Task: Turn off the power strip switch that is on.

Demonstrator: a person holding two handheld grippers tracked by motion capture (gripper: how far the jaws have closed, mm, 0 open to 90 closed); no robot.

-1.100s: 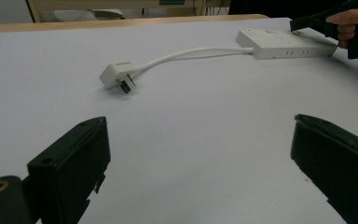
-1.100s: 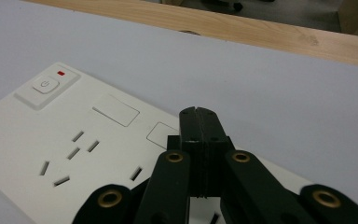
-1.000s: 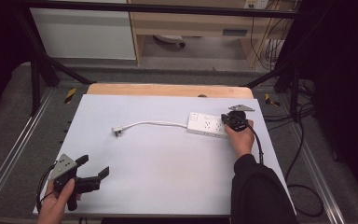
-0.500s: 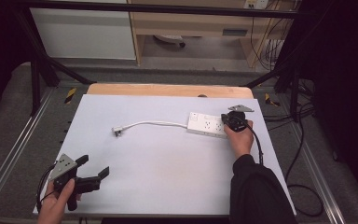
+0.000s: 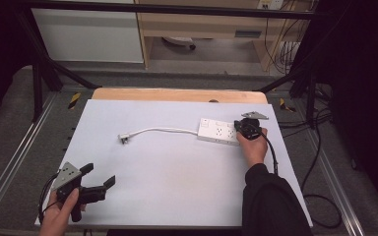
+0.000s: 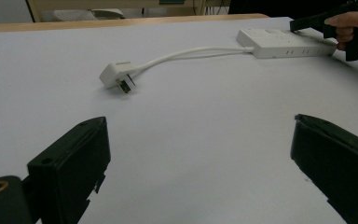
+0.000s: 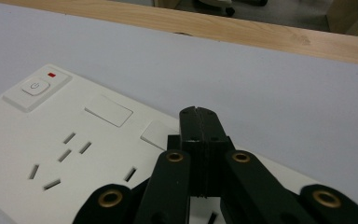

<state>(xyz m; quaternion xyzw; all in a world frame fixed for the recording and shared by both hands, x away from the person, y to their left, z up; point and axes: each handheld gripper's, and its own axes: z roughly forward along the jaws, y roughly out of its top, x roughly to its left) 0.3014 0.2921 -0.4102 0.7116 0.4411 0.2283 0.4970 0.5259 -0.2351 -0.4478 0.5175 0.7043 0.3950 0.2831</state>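
Table: a white sheet (image 5: 177,172) covered the tabletop across the middle of the high view, with a bare wooden edge (image 5: 177,94) along its upper side.
Power strip: a white power strip (image 5: 218,131) lay right of centre in the high view; its white cable (image 5: 167,130) curved leftward to a white plug (image 5: 124,138) lying on the sheet near the middle.
Right gripper: the right gripper (image 5: 246,129) sat at the strip's right end in the high view, held by the right hand (image 5: 254,147); in the right gripper view its jaws were pressed together with nothing between them, tips over the strip's top face.
Left gripper: the left gripper (image 5: 97,181) was at the lower left of the high view, well apart from the strip, held in the left hand (image 5: 61,214); jaws spread wide, nothing between them.
Surroundings: grey floor, black frame bars (image 5: 39,73) and loose cables (image 5: 320,162) at the right edge; a pale cabinet (image 5: 86,34) at the upper left.
In the way: the right gripper and hand covered the strip's right end in the high view.
Cut off: the strip ran off the lower left of the right gripper view; the left hand was cropped by the bottom edge of the high view.
Extra detail: the right gripper view showed the strip's power button (image 7: 36,86), a small red mark (image 7: 51,74) and socket slots (image 7: 67,154); the left gripper view showed the plug's (image 6: 117,76) metal prongs.
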